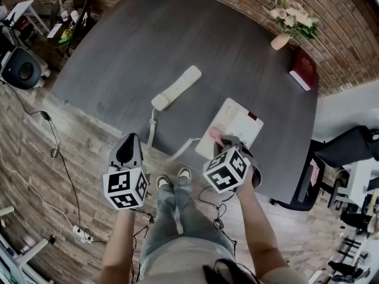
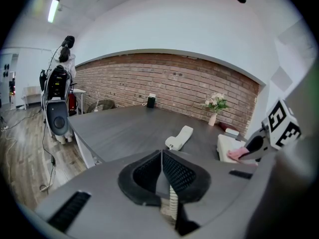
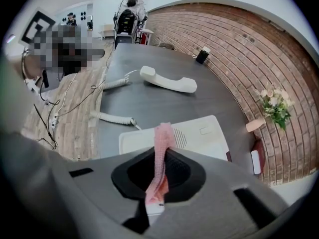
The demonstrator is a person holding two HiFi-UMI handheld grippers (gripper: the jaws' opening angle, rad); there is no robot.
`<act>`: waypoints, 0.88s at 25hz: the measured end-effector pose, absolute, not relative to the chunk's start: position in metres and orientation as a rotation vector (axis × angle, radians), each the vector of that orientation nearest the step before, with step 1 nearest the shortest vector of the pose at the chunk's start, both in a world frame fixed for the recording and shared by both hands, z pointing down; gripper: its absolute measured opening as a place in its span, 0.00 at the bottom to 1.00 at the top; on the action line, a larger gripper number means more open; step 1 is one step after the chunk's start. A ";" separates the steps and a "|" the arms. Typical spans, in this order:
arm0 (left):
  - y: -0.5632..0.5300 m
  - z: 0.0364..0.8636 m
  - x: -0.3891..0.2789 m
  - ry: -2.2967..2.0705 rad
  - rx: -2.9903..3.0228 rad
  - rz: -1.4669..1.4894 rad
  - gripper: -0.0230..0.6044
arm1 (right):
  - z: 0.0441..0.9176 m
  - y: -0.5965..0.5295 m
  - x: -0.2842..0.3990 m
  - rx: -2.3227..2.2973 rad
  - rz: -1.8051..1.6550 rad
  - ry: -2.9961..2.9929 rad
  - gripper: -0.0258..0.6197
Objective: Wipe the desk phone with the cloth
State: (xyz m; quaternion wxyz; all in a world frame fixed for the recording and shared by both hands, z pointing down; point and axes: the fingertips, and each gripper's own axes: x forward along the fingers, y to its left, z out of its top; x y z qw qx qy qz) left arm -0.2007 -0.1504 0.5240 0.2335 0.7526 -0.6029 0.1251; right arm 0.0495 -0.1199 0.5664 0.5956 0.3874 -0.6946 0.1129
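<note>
Firmly pinched between the right gripper's [image 3: 160, 159] closed jaws, the pink cloth [image 3: 162, 136] rises at lower centre of that gripper's view, its tip over the white desk phone's [image 3: 202, 136] near edge. Farther up, the handset [image 3: 167, 79] lies off-hook on the grey desk [image 3: 149, 103]. The left gripper [image 2: 162, 172] holds its jaws together, empty.

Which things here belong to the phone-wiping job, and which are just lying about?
In the job: pink cloth, clamped in right gripper; desk phone base; handset, lying off it.
Lying about: flower vase; red book; loudspeaker; office chair.
</note>
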 end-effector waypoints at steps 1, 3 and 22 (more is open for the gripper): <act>-0.150 0.524 -0.201 -1.654 2.068 0.343 0.05 | 0.567 -0.118 0.049 0.897 0.263 -1.613 0.08; -0.149 0.524 -0.201 -1.651 2.069 0.343 0.05 | 0.569 -0.116 0.047 0.892 0.269 -1.613 0.08; -0.124 0.528 -0.218 -1.657 2.057 0.336 0.05 | 0.578 -0.084 0.025 0.843 0.283 -1.609 0.08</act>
